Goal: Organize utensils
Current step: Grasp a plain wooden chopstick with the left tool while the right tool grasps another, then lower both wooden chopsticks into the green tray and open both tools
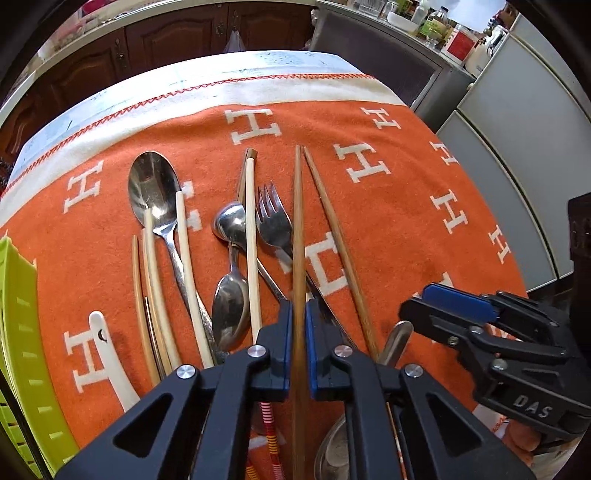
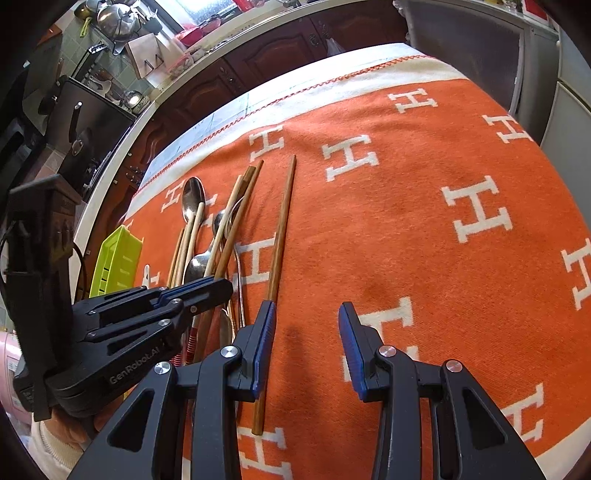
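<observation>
3 spoons [image 1: 153, 188], 1 fork [image 1: 273, 218]

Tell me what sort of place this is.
Most likely a home kitchen: dark wooden cabinets run under a counter, steel pots sit by a tiled wall, and bottles and jars crowd another counter.

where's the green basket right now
The green basket sits at the table's far left edge in the left wrist view, beside the white spoon and the pile of chopsticks.
</observation>
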The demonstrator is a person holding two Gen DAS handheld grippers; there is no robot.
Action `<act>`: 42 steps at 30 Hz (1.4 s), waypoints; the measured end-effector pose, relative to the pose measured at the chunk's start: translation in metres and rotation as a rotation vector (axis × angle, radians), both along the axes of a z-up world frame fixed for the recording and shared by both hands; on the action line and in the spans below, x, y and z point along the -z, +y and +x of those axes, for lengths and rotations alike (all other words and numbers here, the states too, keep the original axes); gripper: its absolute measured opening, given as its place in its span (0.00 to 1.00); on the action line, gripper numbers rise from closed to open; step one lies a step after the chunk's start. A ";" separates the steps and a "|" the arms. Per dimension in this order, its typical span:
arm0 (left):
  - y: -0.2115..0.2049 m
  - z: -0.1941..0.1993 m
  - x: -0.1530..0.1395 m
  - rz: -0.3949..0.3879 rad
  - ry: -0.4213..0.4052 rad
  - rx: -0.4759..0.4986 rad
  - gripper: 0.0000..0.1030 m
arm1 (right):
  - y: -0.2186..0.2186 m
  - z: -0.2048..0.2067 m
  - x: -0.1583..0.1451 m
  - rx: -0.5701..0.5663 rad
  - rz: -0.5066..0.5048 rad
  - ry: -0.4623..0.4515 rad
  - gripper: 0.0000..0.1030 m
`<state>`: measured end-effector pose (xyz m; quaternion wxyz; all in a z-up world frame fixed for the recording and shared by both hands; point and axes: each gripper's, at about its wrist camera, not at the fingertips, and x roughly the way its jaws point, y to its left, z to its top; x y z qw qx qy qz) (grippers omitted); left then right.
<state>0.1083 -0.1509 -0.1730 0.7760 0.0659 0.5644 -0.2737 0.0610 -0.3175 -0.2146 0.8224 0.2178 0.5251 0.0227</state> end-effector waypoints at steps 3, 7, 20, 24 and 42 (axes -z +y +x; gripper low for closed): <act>0.007 -0.001 -0.007 -0.019 -0.001 -0.008 0.04 | 0.005 0.008 0.001 -0.019 -0.006 0.006 0.35; 0.022 -0.003 -0.020 -0.056 0.001 -0.032 0.04 | 0.014 0.025 0.003 -0.042 -0.018 0.019 0.32; 0.081 -0.018 -0.083 -0.076 -0.071 -0.154 0.04 | 0.072 0.054 0.008 -0.126 -0.361 0.052 0.13; 0.104 -0.029 -0.107 -0.041 -0.133 -0.195 0.04 | 0.068 0.052 0.007 -0.100 -0.348 0.052 0.06; 0.235 -0.054 -0.093 0.178 -0.193 -0.464 0.05 | 0.107 0.008 -0.104 -0.192 0.042 -0.075 0.06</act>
